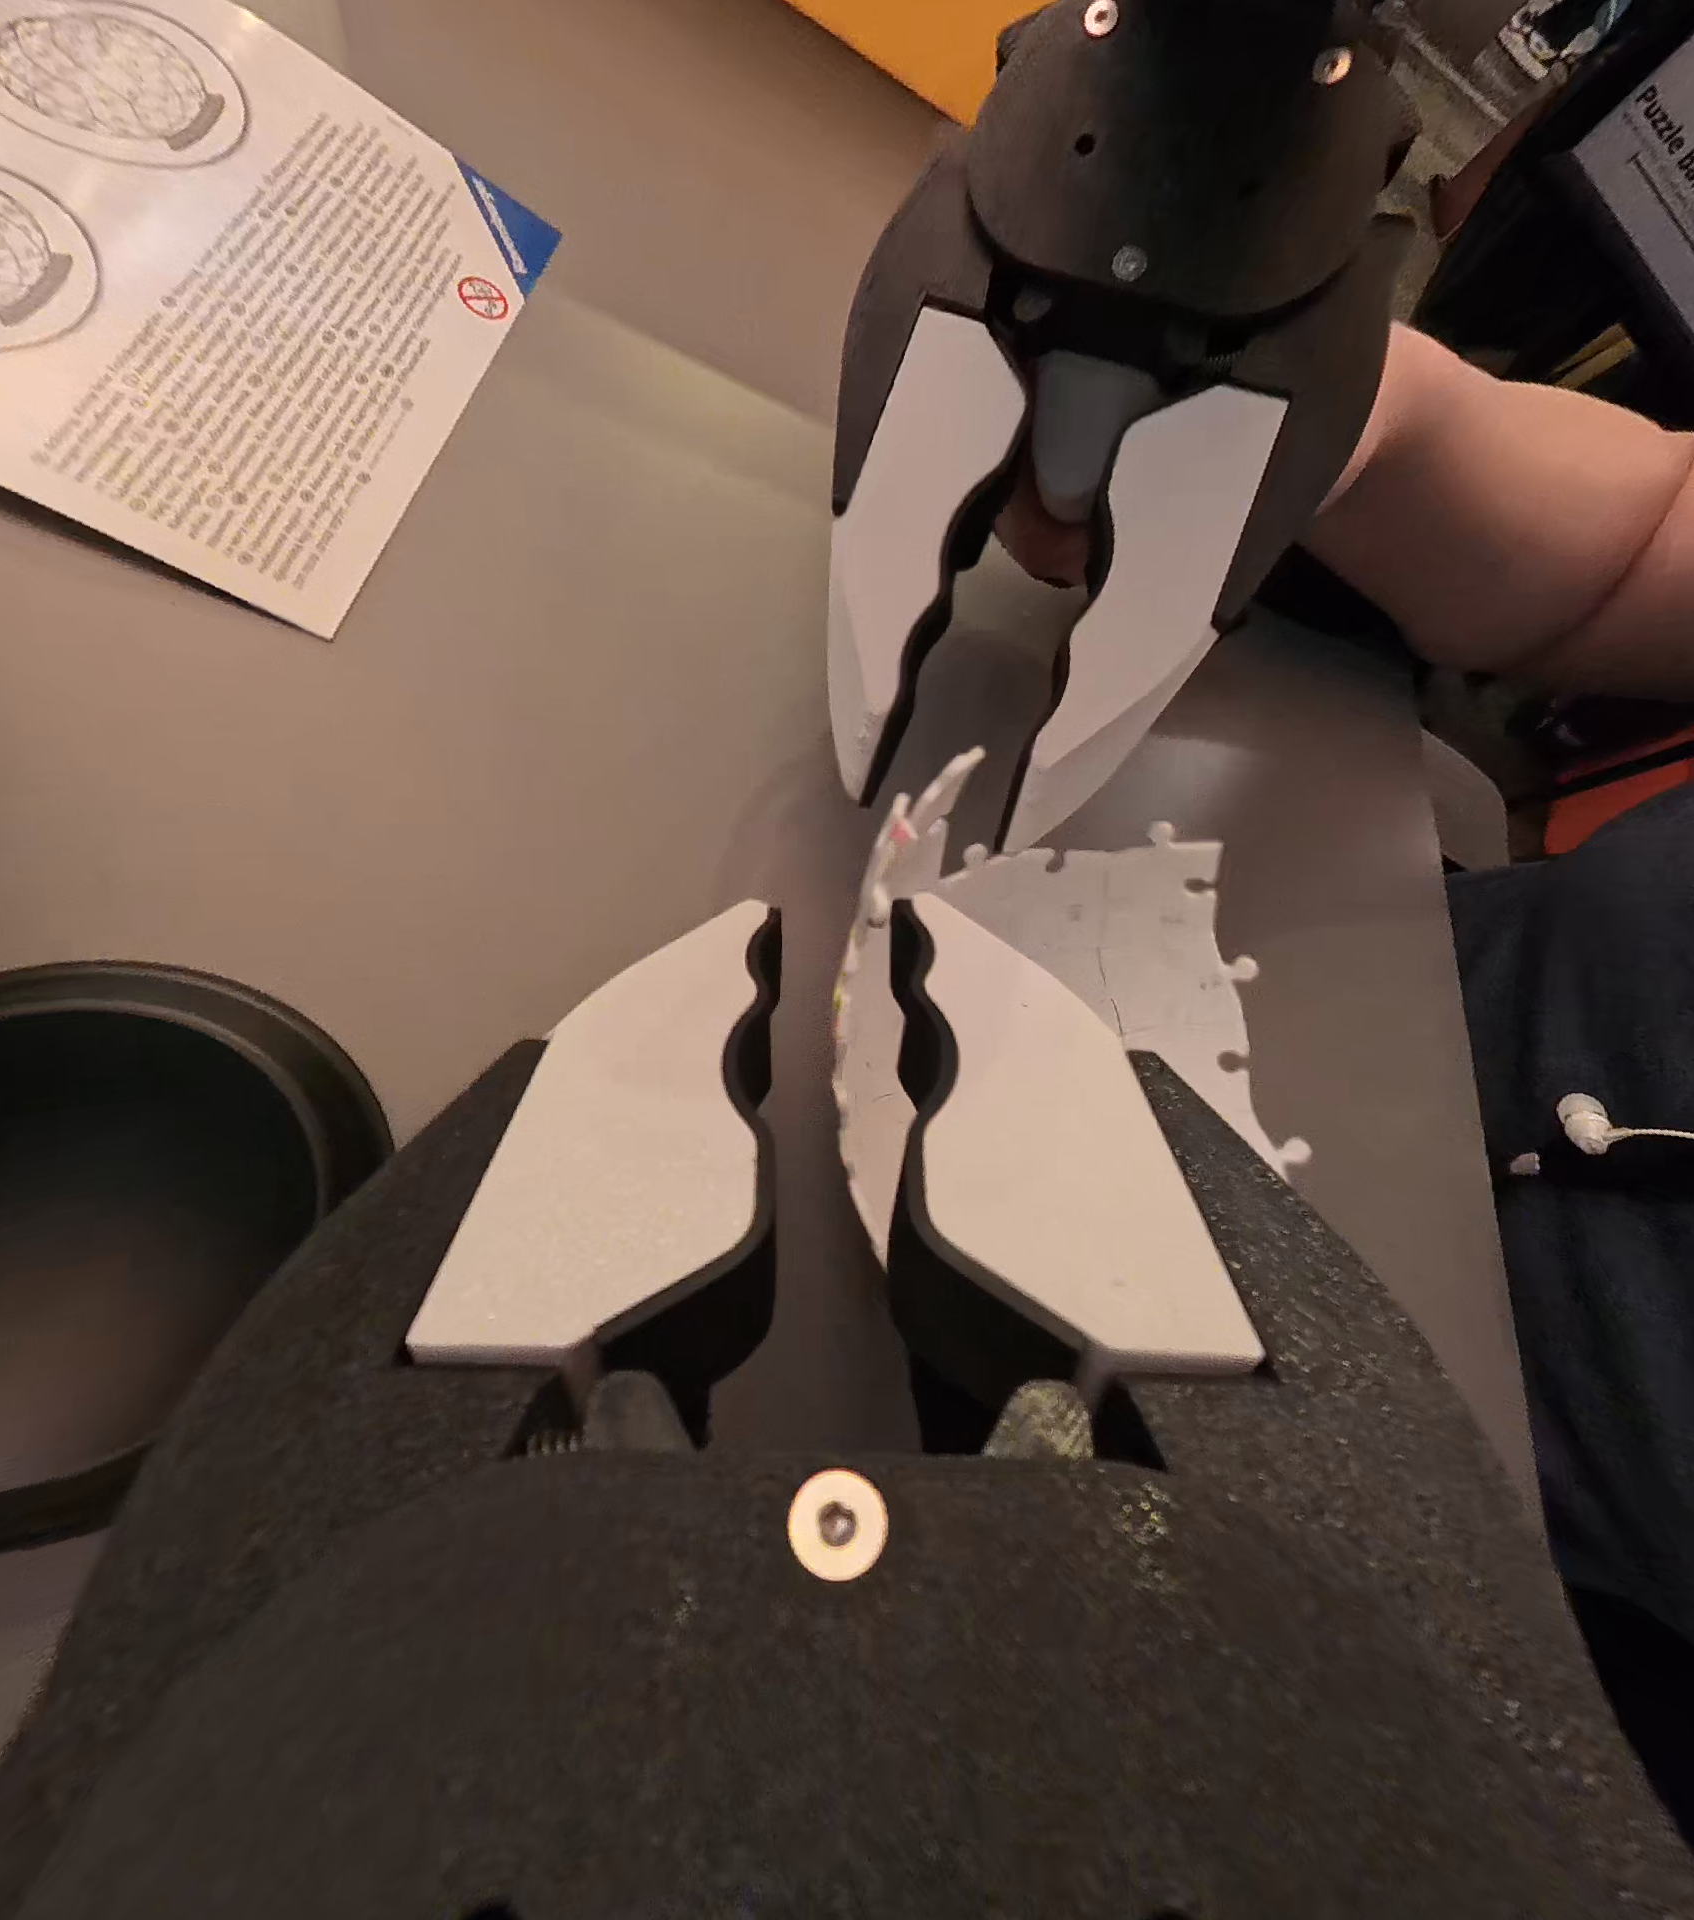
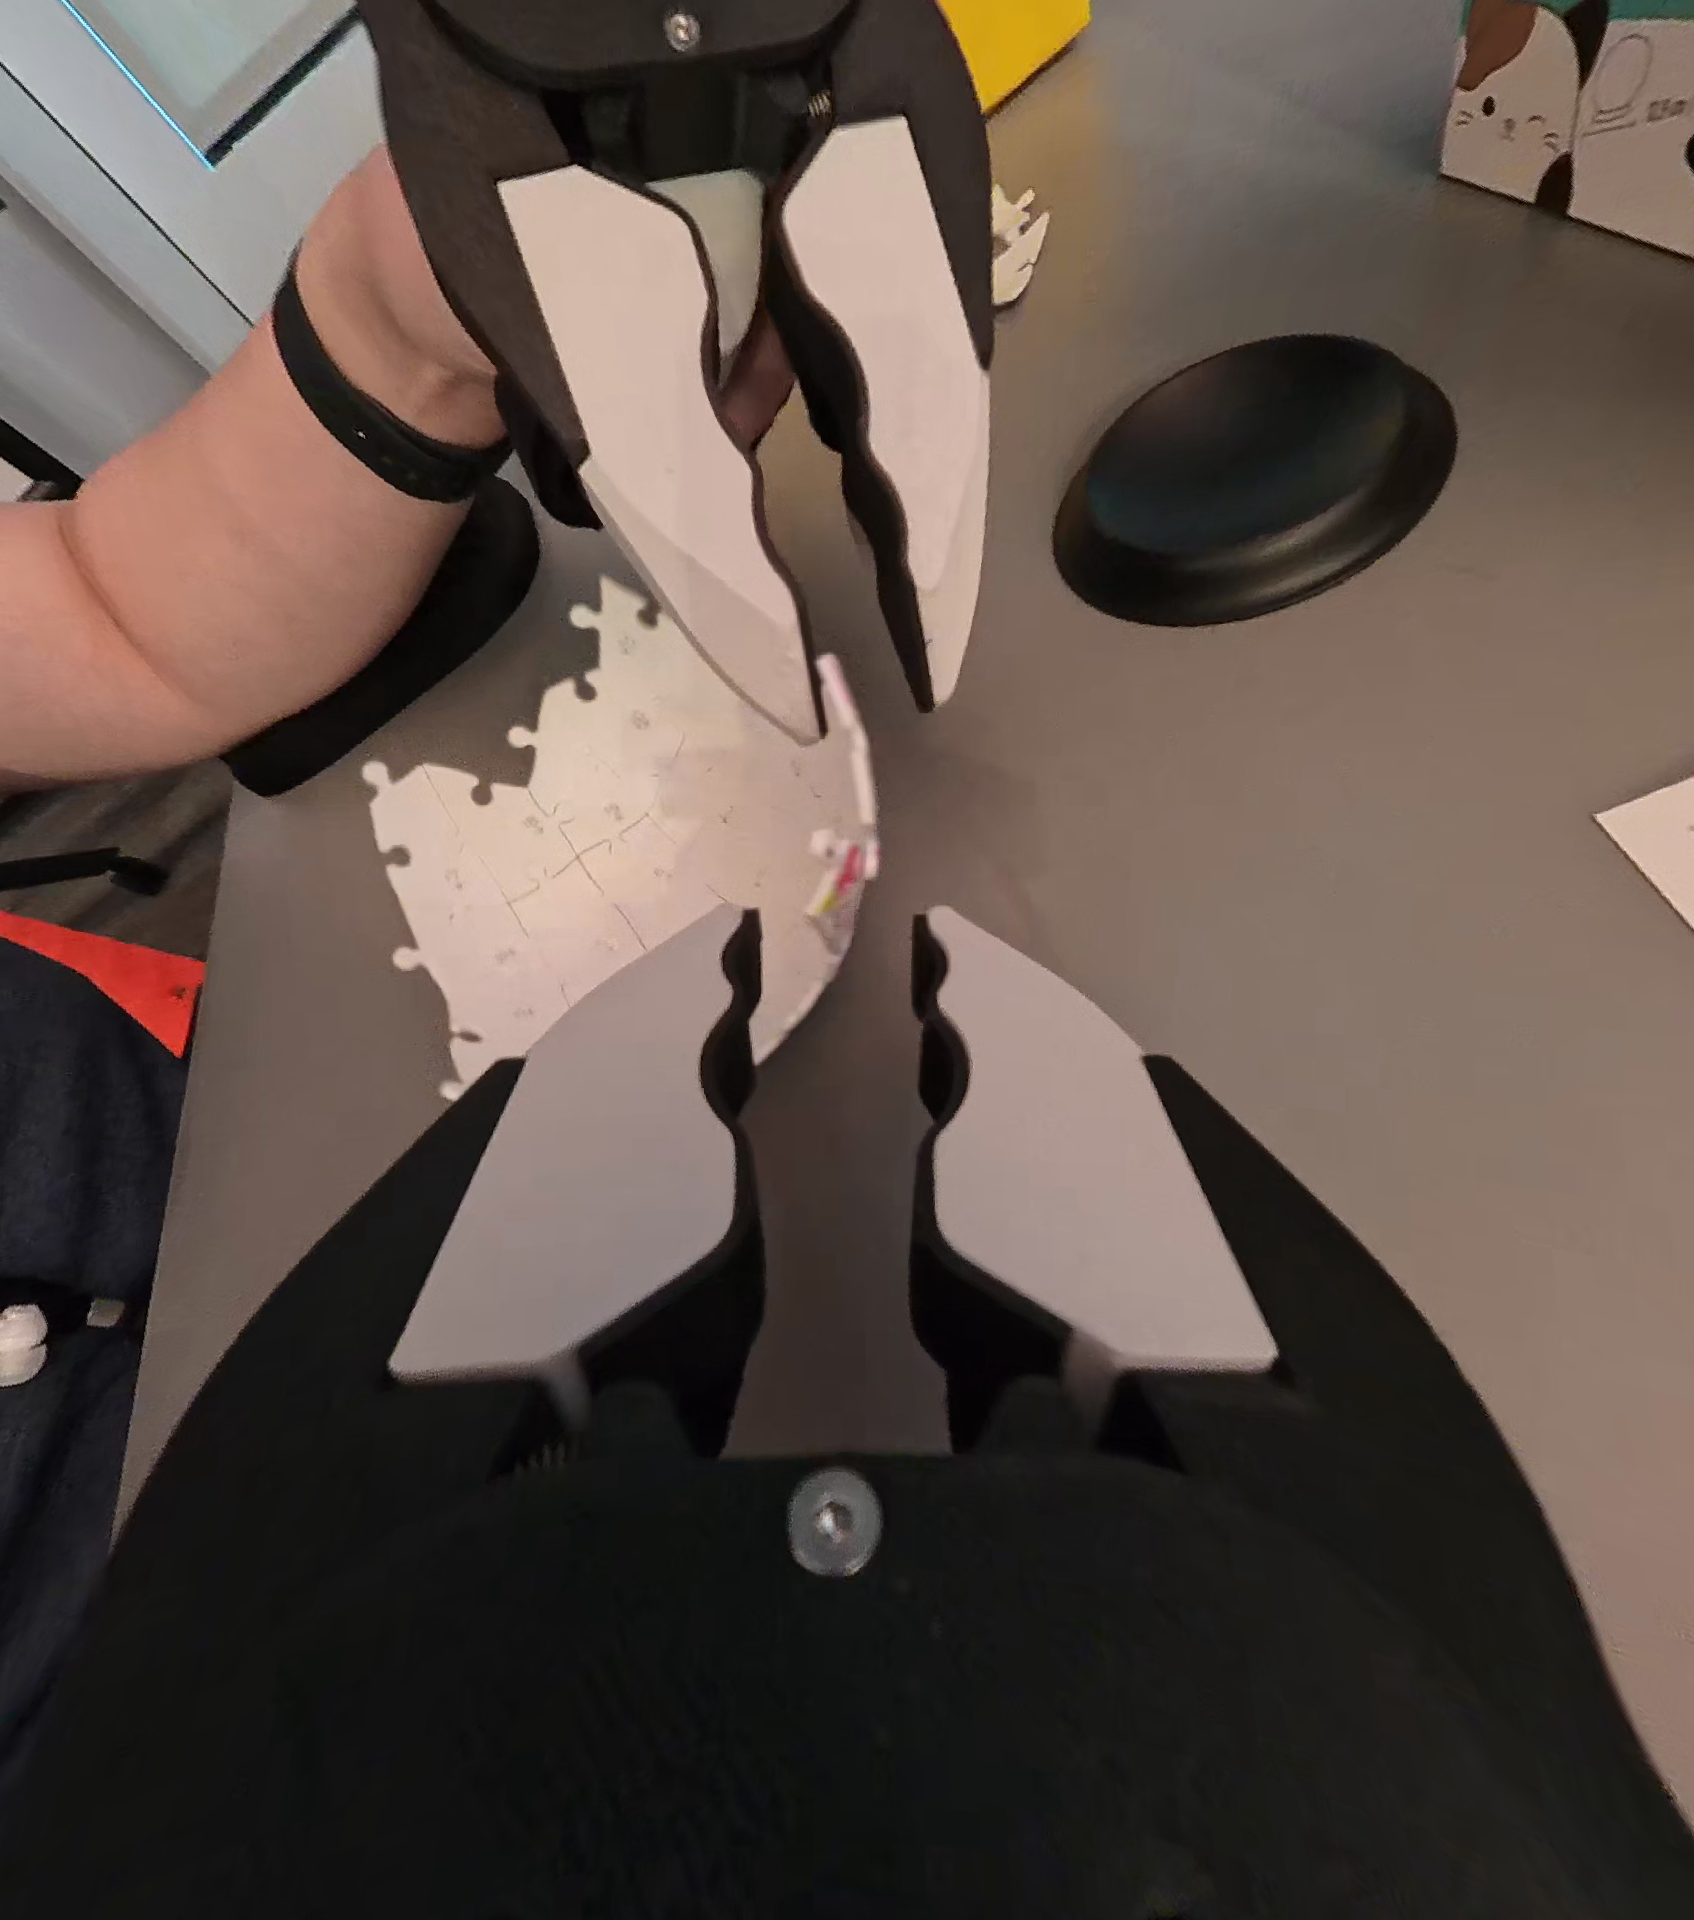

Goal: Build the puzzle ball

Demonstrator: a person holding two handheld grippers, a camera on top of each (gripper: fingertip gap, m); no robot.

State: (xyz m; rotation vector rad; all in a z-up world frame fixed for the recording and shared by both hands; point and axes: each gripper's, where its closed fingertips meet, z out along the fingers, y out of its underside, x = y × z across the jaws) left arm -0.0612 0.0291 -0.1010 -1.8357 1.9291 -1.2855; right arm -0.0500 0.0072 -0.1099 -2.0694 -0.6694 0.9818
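Note:
A partly built white puzzle-ball shell (image 1: 1113,935) stands curved on the grey table near the front edge, with its blank inner side showing; it also shows in the right wrist view (image 2: 594,831). Its upper rim has coloured print. My left gripper (image 1: 832,920) is open, and the rim runs between its fingers close to the right one. It shows from the front in the right wrist view (image 2: 869,717). My right gripper (image 2: 835,925) is open just short of the rim. In the left wrist view (image 1: 936,810) a tab of the rim sits between its tips.
A black round stand dish (image 2: 1258,478) sits on the table, seen also in the left wrist view (image 1: 95,1226). An instruction leaflet (image 1: 199,312) lies farther out. The puzzle box (image 2: 1632,125) and loose white pieces (image 2: 1019,244) are at the back. The person's forearms flank the shell. The grippers are tip to tip, or close to it.

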